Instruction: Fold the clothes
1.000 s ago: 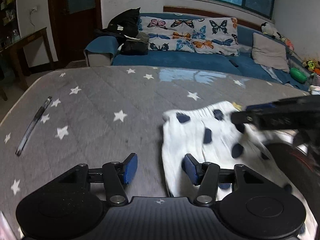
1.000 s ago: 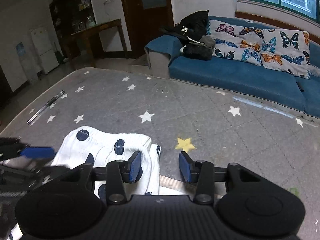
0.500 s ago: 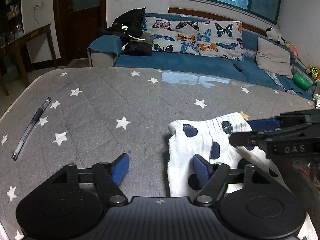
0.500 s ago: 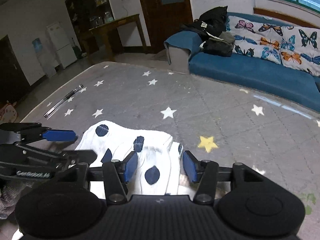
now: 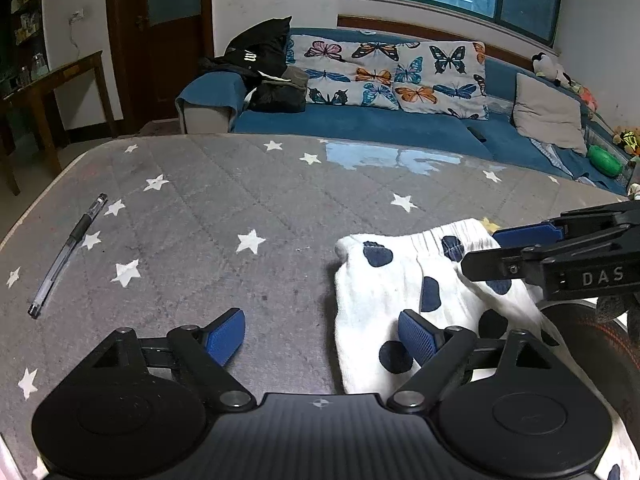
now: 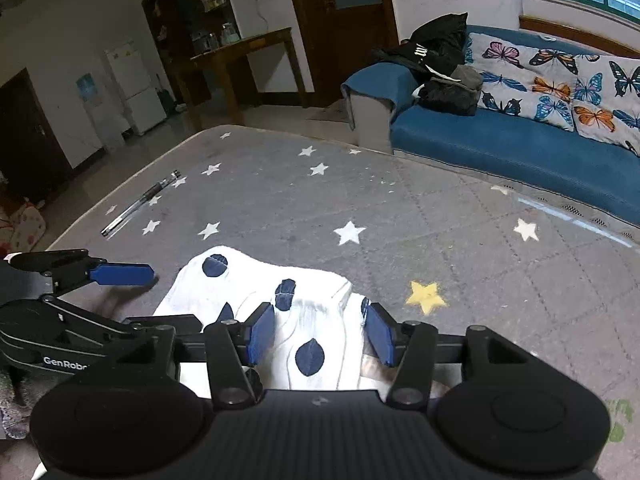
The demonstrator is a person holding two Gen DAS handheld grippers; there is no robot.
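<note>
Both grippers hover low over the grey starred mat (image 5: 248,184). Left gripper (image 5: 320,336) is opening, its jaws wide with only the spotted white garment's (image 5: 404,280) left edge between them. Right gripper (image 6: 318,334) stands half spread, straddling the garment's bunched cloth without pressing it.

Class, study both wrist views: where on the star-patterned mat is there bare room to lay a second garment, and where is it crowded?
Free: the broad grey stretch of the mat between the pen and the spotted white garment, running back to the sofa. Also free: right of the garment, around the yellow star. Crowded: the near edge, where both claws flank the garment.
</note>
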